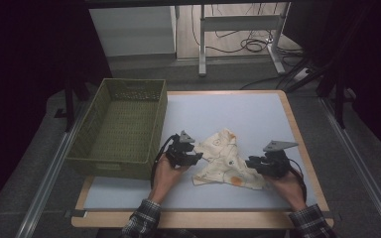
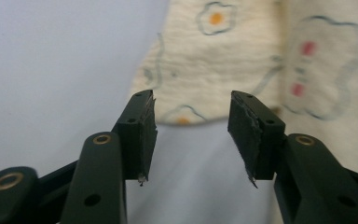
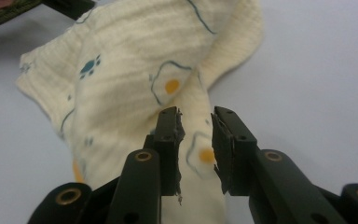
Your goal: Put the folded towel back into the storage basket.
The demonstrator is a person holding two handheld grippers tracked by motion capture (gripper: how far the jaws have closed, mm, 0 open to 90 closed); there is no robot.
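1. nearest in, the person's left hand [image 1: 166, 171] and right hand [image 1: 286, 186] are coming up from the bottom edge, each carrying a gripper.
2. the left gripper [image 2: 192, 123] is standing with its fingers [image 2: 140, 135] well apart, nothing between the pads; bare table [image 2: 51, 70] is lying under the gap.
3. the cream cloth [image 2: 223, 60] is lying just ahead of those left fingertips, its near edge sitting right past them, not touching.
4. the right gripper [image 3: 196, 140] is holding its fingers [image 3: 170, 144] a little apart, and a ridge of the cloth [image 3: 135, 70] is running up through the gap; the pads are not pressing on it.
5. in the high view the left gripper [image 1: 194, 156], the cloth [image 1: 223, 161] and the right gripper [image 1: 250, 162] are lining up, the crumpled cloth sitting between the two sets of fingertips.
6. farther off, beyond the left fingers, the green basket [image 1: 129, 163] is sitting on the table [image 1: 258, 114].
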